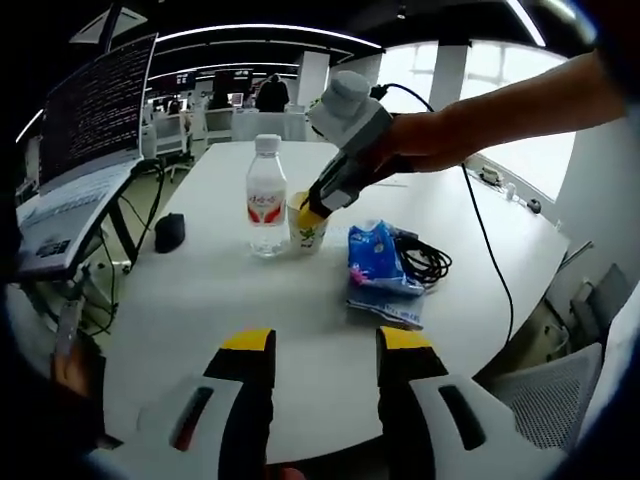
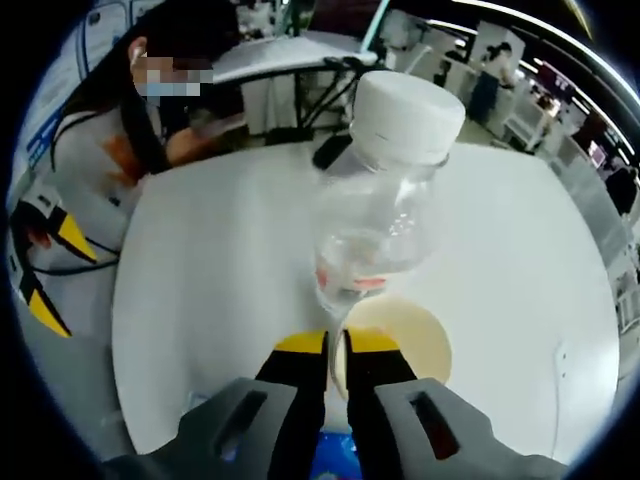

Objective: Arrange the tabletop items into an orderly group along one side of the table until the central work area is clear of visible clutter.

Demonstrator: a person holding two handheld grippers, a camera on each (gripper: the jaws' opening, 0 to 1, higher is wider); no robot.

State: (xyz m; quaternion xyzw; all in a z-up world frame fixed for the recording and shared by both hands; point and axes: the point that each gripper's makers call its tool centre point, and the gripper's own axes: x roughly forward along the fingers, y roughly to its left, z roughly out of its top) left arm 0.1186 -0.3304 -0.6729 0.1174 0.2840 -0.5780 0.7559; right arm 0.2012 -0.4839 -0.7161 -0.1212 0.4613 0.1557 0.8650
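my left tongs [image 1: 325, 365] hang apart over the table [image 1: 200, 300], nothing between them. in the left gripper view my right tongs [image 1: 312, 212] come in from 1 o'clock and pinch the rim of the cup [image 1: 306, 228], which stands touching the bottle [image 1: 266, 195] on its 3 o'clock side. the blue pack [image 1: 378, 268] and cable [image 1: 425, 260] lie at 4 o'clock of the cup, the mouse [image 1: 170, 232] at 9 o'clock of the bottle. in the right gripper view the jaws are nearly together on the cup's [image 2: 405, 335] rim, the bottle [image 2: 385, 200] just beyond at 12.
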